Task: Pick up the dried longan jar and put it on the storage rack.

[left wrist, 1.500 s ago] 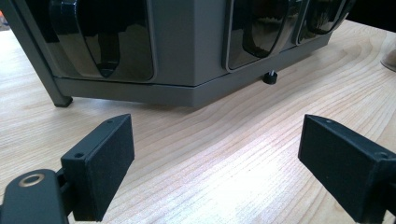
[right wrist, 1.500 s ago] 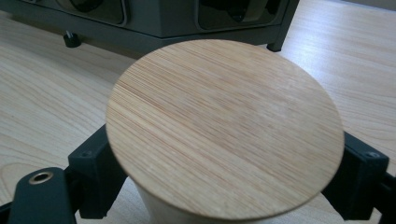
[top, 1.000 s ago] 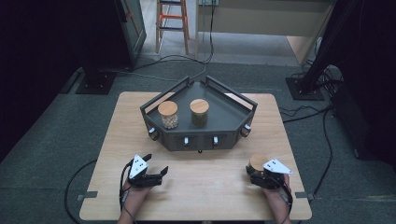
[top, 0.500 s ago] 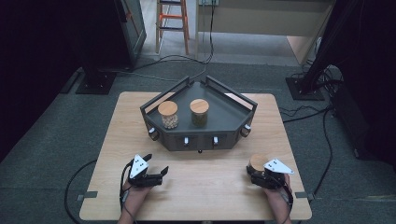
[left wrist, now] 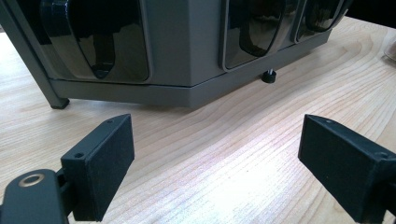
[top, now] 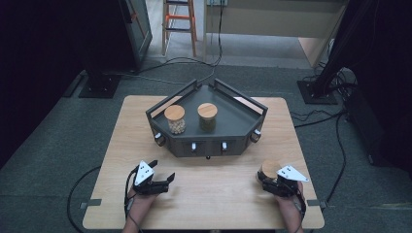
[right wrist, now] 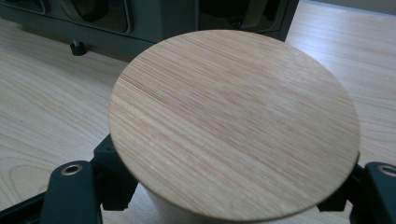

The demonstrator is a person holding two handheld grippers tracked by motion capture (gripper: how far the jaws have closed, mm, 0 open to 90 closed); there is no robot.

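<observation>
A jar with a round wooden lid [top: 268, 167] stands on the table near the front right. My right gripper [top: 267, 177] has its jaws on either side of the jar below the lid [right wrist: 233, 116]. They have just been closing on it and now press on its sides. My right gripper [right wrist: 233, 179] sits low, its jaws partly hidden under the lid. My left gripper [top: 163, 171] rests at the front left with its jaws wide apart. In the left gripper view my left gripper [left wrist: 215, 163] has only bare wood between its fingers.
A dark grey angular tray [top: 235, 119] with knobs along its front stands mid-table. It carries a jar of pale contents [top: 175, 119] and a jar of dark contents [top: 207, 116], both with wooden lids. The tray's front wall [left wrist: 187, 46] is close ahead of the left gripper.
</observation>
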